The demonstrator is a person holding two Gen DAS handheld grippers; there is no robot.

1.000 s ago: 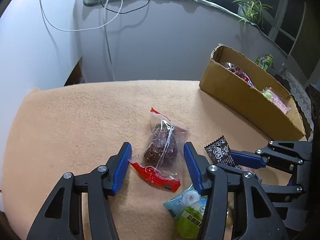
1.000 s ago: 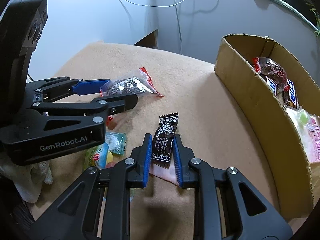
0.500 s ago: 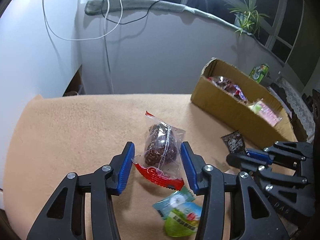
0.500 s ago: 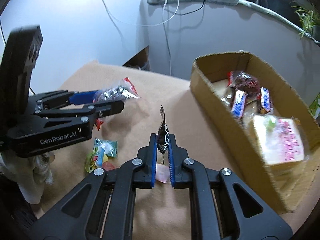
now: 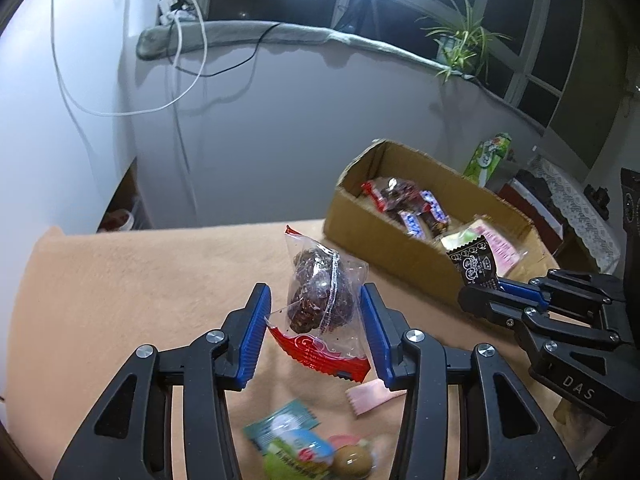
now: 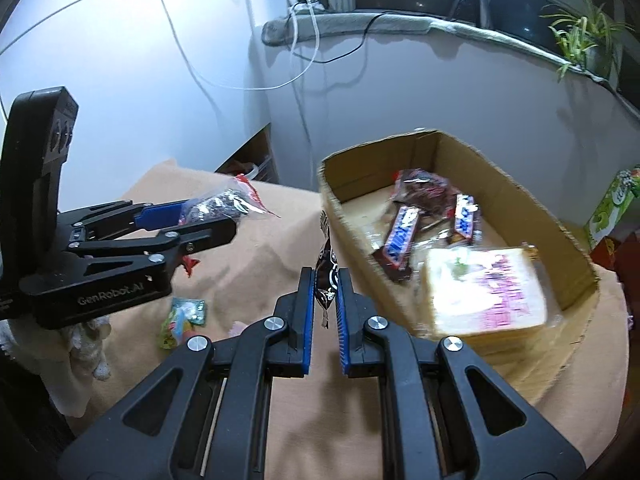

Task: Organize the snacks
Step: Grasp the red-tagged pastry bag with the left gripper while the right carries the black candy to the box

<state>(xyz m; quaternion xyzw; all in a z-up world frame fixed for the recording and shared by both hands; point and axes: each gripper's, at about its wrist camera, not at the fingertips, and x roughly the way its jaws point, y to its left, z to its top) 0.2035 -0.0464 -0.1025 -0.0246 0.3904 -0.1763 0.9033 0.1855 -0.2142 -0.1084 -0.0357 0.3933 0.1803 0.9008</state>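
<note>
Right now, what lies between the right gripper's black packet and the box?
Nothing but bare tan cloth, seen from the right wrist; the black packet hangs just short of the box wall.

Each camera sits just behind its own tool, looking forward and down over the bench (image 5: 120,272) from close range. Both views share the cardboard box (image 5: 400,256) (image 6: 472,152) at 2 o'clock, the windowsill (image 5: 280,34) at 12, and each other's tool.
</note>
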